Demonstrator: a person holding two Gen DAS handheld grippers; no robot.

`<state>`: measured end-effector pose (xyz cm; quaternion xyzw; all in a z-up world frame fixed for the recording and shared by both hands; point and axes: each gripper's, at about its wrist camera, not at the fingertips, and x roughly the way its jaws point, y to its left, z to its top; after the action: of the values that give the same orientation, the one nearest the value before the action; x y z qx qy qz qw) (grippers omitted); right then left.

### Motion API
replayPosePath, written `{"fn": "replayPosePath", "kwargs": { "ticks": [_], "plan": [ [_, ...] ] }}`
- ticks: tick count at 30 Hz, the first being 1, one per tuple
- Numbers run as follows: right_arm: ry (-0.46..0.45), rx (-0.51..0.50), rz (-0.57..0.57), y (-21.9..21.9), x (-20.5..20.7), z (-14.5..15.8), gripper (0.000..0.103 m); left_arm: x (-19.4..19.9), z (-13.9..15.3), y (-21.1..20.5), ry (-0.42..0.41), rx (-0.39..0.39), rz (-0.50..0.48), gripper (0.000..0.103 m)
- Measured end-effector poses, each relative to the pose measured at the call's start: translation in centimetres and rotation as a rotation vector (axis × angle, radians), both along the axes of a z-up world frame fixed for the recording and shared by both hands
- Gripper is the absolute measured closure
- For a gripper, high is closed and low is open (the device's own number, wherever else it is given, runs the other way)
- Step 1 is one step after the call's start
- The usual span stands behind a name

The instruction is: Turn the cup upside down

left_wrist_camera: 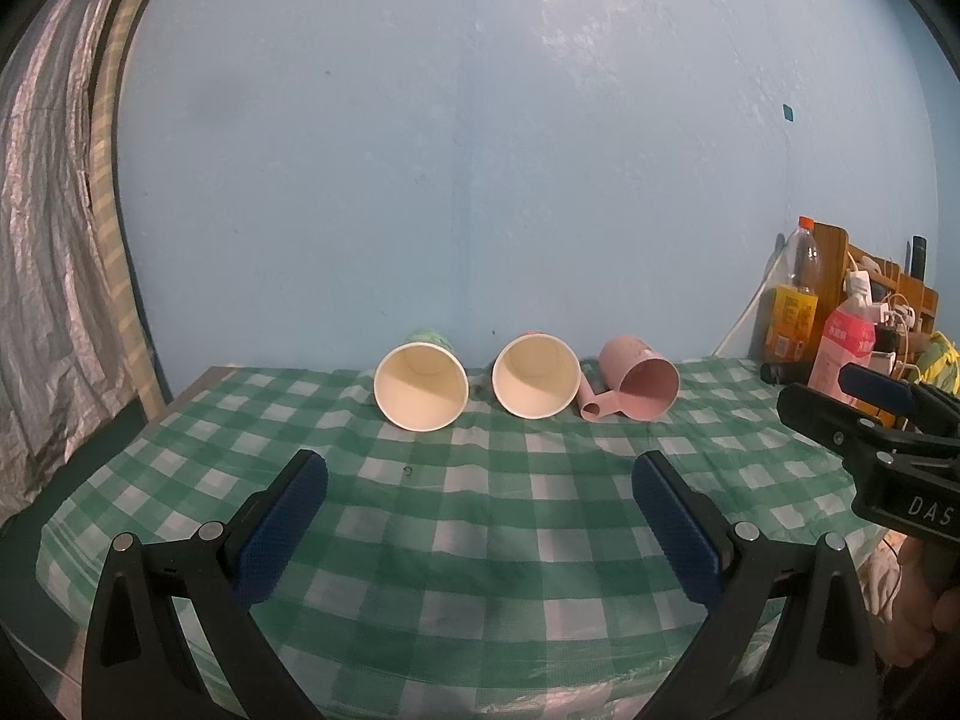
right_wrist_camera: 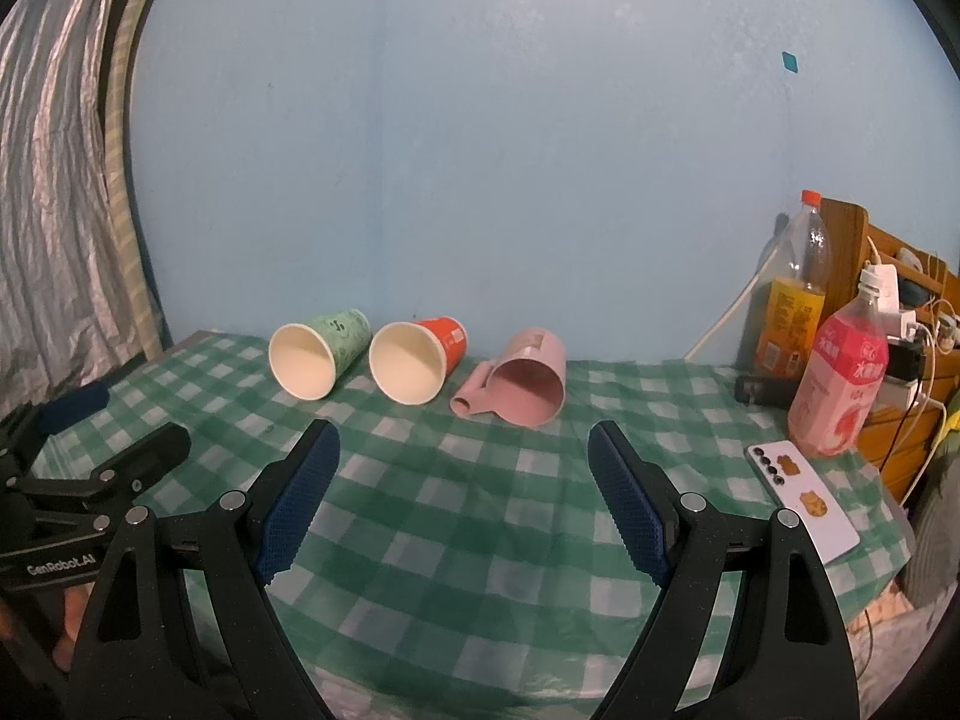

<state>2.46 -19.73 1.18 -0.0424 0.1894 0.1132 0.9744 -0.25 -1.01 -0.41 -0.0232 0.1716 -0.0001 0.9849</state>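
Observation:
Three cups lie on their sides near the table's far edge, mouths toward me. A green paper cup (left_wrist_camera: 420, 385) (right_wrist_camera: 315, 359) is on the left, a red paper cup (left_wrist_camera: 536, 376) (right_wrist_camera: 415, 367) in the middle, and a pink plastic mug with a handle (left_wrist_camera: 639, 386) (right_wrist_camera: 528, 383) on the right. My left gripper (left_wrist_camera: 480, 474) is open and empty, well short of the cups. My right gripper (right_wrist_camera: 465, 450) is open and empty, short of the red cup and pink mug.
The table has a green checked cloth (left_wrist_camera: 480, 540) (right_wrist_camera: 468, 540). Two bottles (right_wrist_camera: 840, 378) (right_wrist_camera: 789, 300), a white phone (right_wrist_camera: 801, 504), a dark object (right_wrist_camera: 762, 387), chargers and cables stand at the right. A blue wall is behind; a silver curtain (left_wrist_camera: 42, 240) hangs left.

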Motion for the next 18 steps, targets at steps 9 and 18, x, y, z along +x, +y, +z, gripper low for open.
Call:
{"fn": "replayPosePath", "kwargs": {
  "ticks": [9, 18],
  "plan": [
    [0.002, 0.000, 0.001, -0.07, 0.06, 0.05, 0.019, 0.07, -0.18, -0.54, 0.011, 0.014, -0.011, 0.000],
    [0.004, 0.001, 0.000, -0.16, 0.04, 0.06, 0.019, 0.11, -0.18, -0.55, 0.017, 0.015, -0.013, 0.000]
  ]
}}
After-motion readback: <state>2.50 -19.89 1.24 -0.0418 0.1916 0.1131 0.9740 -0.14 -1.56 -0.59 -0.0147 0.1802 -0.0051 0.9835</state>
